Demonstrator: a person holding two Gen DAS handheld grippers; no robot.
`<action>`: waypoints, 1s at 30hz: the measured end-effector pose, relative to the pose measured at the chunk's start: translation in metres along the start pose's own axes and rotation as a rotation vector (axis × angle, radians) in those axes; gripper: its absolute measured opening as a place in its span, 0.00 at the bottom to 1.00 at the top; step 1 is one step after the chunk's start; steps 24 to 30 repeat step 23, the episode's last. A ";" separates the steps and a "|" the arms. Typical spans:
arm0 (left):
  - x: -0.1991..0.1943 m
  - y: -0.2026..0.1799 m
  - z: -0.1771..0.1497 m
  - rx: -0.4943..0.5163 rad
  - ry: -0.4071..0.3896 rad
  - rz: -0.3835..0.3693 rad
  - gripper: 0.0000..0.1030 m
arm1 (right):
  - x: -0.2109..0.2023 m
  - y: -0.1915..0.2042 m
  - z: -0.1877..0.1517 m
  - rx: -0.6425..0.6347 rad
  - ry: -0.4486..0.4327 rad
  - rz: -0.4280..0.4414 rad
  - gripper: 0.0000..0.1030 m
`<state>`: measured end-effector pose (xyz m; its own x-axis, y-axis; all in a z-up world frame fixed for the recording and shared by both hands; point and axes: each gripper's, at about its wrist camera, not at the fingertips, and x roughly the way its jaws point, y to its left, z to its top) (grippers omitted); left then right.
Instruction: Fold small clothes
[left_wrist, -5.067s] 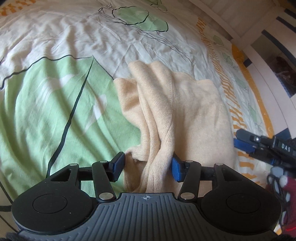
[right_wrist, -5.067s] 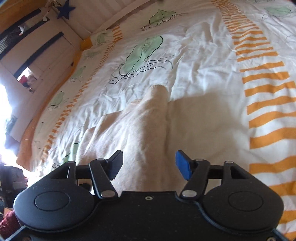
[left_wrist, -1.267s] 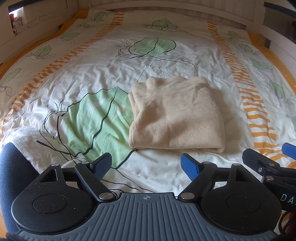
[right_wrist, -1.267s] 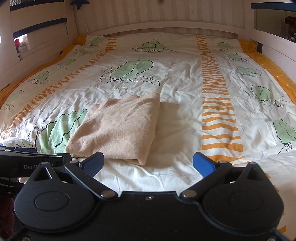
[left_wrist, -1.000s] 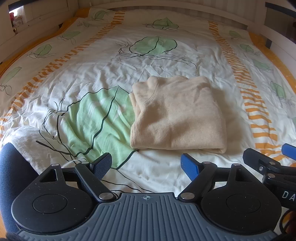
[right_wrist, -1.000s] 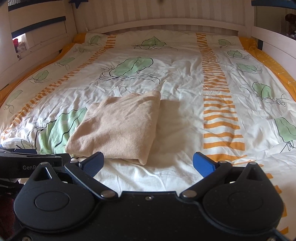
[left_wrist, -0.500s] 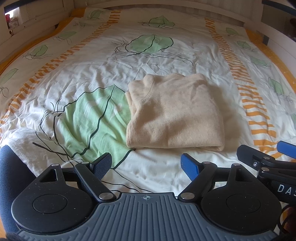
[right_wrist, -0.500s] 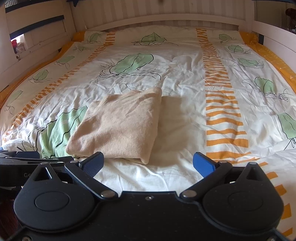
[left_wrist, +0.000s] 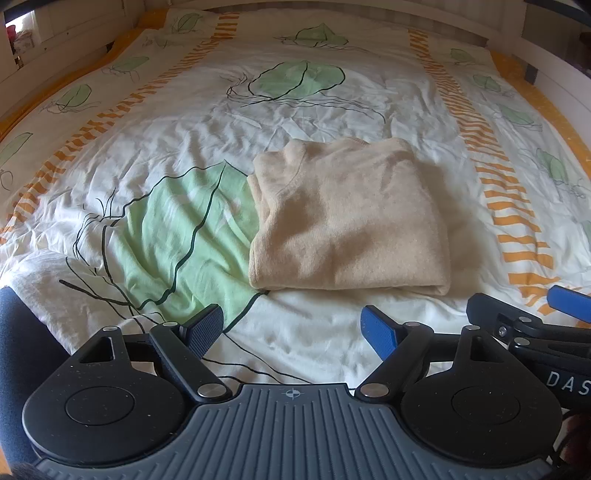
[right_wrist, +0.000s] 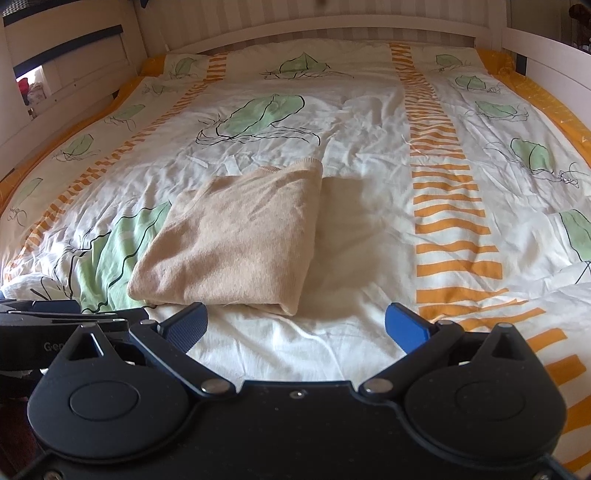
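A: What lettering is legible in the left wrist view?
B: White capitals "DAS", cut off by the frame edge, on the black body of the right gripper (left_wrist: 517, 314).
A: And in the right wrist view?
B: Pale letters "Ge", the rest hidden, on the black body of the left gripper (right_wrist: 40, 308).

left wrist: angled down, near | right wrist: same | shared: sweater (left_wrist: 351, 218), bed (right_wrist: 369, 110)
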<state>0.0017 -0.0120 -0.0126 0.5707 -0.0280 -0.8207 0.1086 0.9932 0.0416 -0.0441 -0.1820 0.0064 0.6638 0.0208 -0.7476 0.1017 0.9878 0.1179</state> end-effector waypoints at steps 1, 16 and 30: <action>0.000 0.000 0.000 -0.001 0.001 0.001 0.79 | 0.000 0.000 0.000 0.000 0.001 0.000 0.99; 0.002 -0.002 0.001 0.012 0.010 -0.008 0.79 | 0.002 0.000 0.001 0.006 0.007 0.005 0.99; 0.005 -0.003 0.002 0.009 0.017 -0.010 0.79 | 0.005 0.001 0.000 0.014 0.015 0.005 0.99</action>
